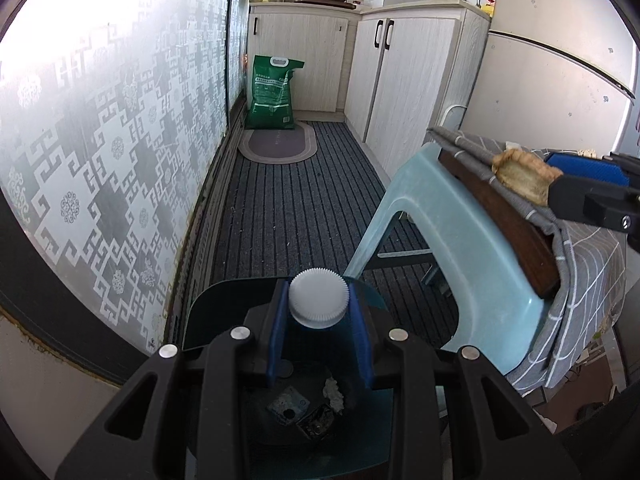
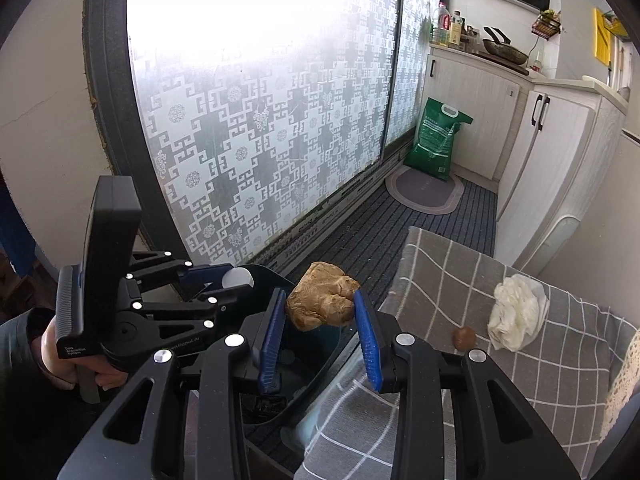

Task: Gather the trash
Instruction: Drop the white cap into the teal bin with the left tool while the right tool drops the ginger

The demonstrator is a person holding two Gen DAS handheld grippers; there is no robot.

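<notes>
Left claw [image 1: 318,300] clenched on a white ribbed cap [image 1: 318,298], held over the open dark bin [image 1: 224,312] with scraps at the bottom. Right claw [image 2: 320,308] clenched on a brown piece of bread [image 2: 322,300], above the bin's edge [image 2: 264,276], beside the grey checked cloth [image 2: 448,280]. On that cloth, a crumpled white tissue [image 2: 514,312] near a small brown nut [image 2: 464,337]. Green sack [image 1: 272,92] against the cabinet [image 1: 300,64], print too small to read. "Data Acquisition System" legible on the left handle [image 2: 76,350].
</notes>
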